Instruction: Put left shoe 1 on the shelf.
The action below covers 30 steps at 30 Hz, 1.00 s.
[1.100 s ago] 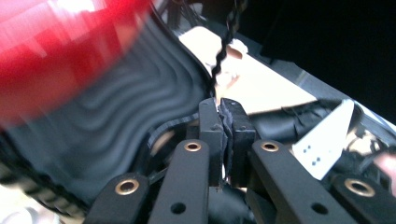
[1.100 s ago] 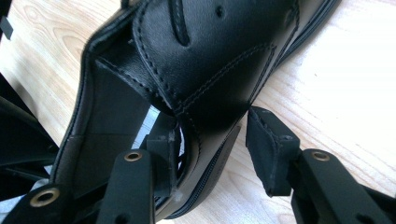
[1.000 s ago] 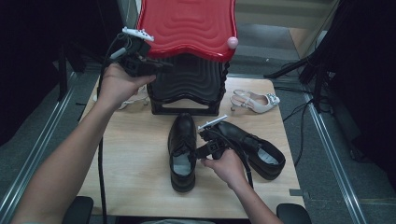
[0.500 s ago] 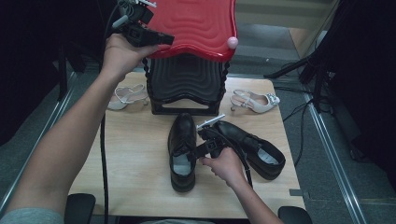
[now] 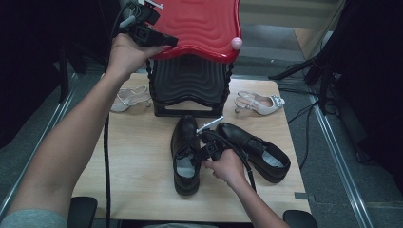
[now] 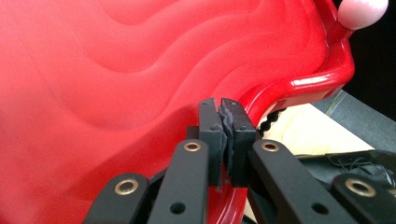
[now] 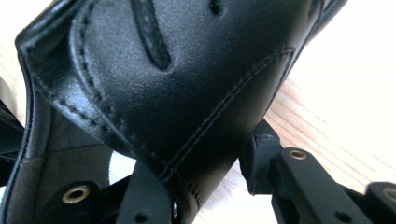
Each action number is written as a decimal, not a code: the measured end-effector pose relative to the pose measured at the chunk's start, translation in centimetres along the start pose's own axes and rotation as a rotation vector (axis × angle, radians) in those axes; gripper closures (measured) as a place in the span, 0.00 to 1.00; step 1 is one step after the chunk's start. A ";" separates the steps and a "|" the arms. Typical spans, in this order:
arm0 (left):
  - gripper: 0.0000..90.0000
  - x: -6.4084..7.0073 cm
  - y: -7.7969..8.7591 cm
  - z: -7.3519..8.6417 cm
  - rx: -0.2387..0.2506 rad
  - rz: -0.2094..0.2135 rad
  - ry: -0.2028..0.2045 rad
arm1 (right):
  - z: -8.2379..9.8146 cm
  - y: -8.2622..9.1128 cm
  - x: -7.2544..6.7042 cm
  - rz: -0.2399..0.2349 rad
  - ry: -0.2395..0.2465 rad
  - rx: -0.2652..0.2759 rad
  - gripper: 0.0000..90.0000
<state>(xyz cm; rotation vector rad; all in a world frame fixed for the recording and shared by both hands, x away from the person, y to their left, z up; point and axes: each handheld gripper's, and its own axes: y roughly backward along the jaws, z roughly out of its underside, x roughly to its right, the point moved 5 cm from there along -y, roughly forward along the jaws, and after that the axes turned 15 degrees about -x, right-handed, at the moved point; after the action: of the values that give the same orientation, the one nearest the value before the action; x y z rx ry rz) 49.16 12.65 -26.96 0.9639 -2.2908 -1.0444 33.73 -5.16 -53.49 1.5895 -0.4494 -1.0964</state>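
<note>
dark floor and black shapes surround a pale wooden worktop point(image 5: 142, 171), where a black ribbed box point(image 5: 190, 83) stands at the far edge under a glossy red lid point(image 5: 199, 23) with a small pink knob point(image 5: 236, 43). compared with a second ago, the left tool point(image 5: 164, 42) has risen and gone away from the person, and the red lid is lifted higher with it, so the box is now more open; in my judgement the lid is being held up to make room for a shoe. the left tool's jaws are pressed together on the edge of the red lid, which the left gripper view shows clearly point(image 6: 224, 135). the right tool point(image 5: 197, 156) is low on the worktop at the heel opening of the left black shoe point(image 5: 185, 156), and its jaws have just been closing, with the leather collar of this shoe point(image 7: 177, 93) between them; one jaw seems already against the leather, the other stands a little off, so i cannot tell if the grip is complete. the second black shoe point(image 5: 259, 152) lies just beside, to the right. two pale sandals point(image 5: 128, 97) point(image 5: 259, 102) rest on either side of the box. no brand, label or writing can be read on any thing.
</note>
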 end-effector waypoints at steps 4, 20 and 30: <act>1.00 -0.2 -0.1 0.2 0.003 0.015 0.014 | 0.0 0.2 0.1 0.011 -0.016 -0.006 0.82; 1.00 -0.2 0.0 0.3 -0.003 0.016 0.015 | -1.0 1.3 1.6 -0.023 -0.069 -0.021 0.97; 1.00 -0.2 0.0 0.3 -0.008 0.012 0.011 | -0.9 3.4 1.1 -0.083 -0.077 0.019 0.97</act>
<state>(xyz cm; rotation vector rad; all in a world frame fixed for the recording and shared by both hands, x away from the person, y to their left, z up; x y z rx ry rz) 49.09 12.92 -27.18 0.9490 -2.2790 -1.0401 35.85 -6.58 -50.88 1.5987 -0.4502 -1.2227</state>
